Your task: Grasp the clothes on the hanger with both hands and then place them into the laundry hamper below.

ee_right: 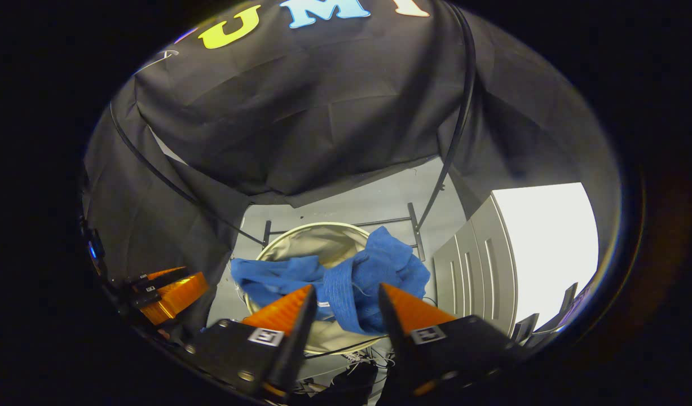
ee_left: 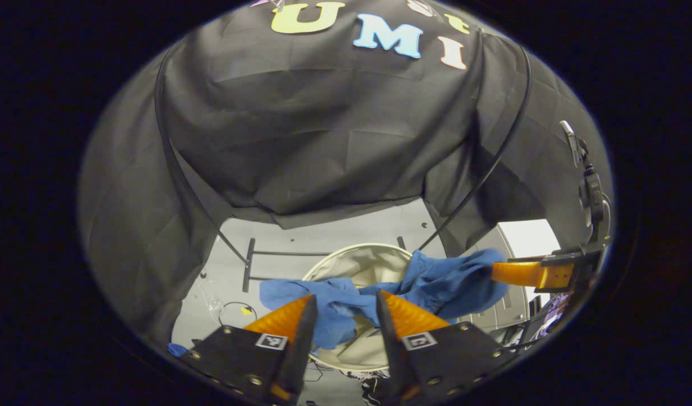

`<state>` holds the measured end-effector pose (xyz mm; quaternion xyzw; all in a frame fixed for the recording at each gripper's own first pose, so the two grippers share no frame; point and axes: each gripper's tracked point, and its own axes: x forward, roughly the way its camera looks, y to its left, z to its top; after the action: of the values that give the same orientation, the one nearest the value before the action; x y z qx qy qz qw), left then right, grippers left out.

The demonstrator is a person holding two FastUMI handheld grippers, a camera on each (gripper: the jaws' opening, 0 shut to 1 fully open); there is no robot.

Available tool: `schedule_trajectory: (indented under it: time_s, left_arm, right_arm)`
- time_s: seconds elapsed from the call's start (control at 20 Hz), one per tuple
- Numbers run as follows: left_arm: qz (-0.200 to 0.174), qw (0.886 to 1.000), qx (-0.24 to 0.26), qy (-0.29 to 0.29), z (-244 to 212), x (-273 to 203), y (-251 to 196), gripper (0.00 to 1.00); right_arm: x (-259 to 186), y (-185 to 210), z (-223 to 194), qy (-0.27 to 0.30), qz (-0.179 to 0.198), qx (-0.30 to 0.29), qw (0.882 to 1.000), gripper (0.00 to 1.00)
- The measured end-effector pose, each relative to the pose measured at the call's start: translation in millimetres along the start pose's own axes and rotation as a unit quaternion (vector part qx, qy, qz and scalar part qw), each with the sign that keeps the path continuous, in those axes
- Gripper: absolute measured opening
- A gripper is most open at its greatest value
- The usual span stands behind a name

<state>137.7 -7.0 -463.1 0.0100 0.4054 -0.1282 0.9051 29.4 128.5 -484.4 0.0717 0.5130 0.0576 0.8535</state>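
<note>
A crumpled blue garment [ee_left: 436, 282] lies draped across the round cream laundry hamper [ee_left: 351, 246], its ends hanging over the rim on both sides. My left gripper [ee_left: 346, 296] hovers above it, fingers spread wide with nothing pinched between them. The right gripper [ee_left: 526, 273] shows at the right, its orange finger by the garment's right end. In the right gripper view the blue garment [ee_right: 368, 270] sits on the hamper [ee_right: 306, 226] beyond the open right gripper [ee_right: 346, 288]. The left gripper [ee_right: 173, 293] is at the lower left.
Black rack base bars [ee_left: 248, 265] rest on the grey floor behind the hamper. A grey cabinet [ee_right: 475, 265] stands to the right of it. Cables [ee_right: 346, 352] lie on the floor in front.
</note>
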Motion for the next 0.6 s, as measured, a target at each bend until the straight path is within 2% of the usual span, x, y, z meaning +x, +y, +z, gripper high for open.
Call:
schedule_trajectory:
  time_s: [0.1,0.4,0.6]
  left_arm:
    - [0.019,1.0,0.006,-0.012,0.6,-14.0,13.1,0.98]
    - [0.029,0.998,-0.008,-0.048,5.6,-70.6,27.4,0.97]
    - [0.055,0.996,-0.004,-0.076,18.0,-111.8,35.4,0.98]
  right_arm:
    - [-16.6,-6.6,4.1,-0.012,-0.015,-0.013,1.0,0.97]
    - [-83.9,-39.6,37.3,-0.081,-0.055,-0.021,0.995,0.96]
    - [-144.9,-74.5,65.1,-0.159,-0.099,-0.017,0.982,0.96]
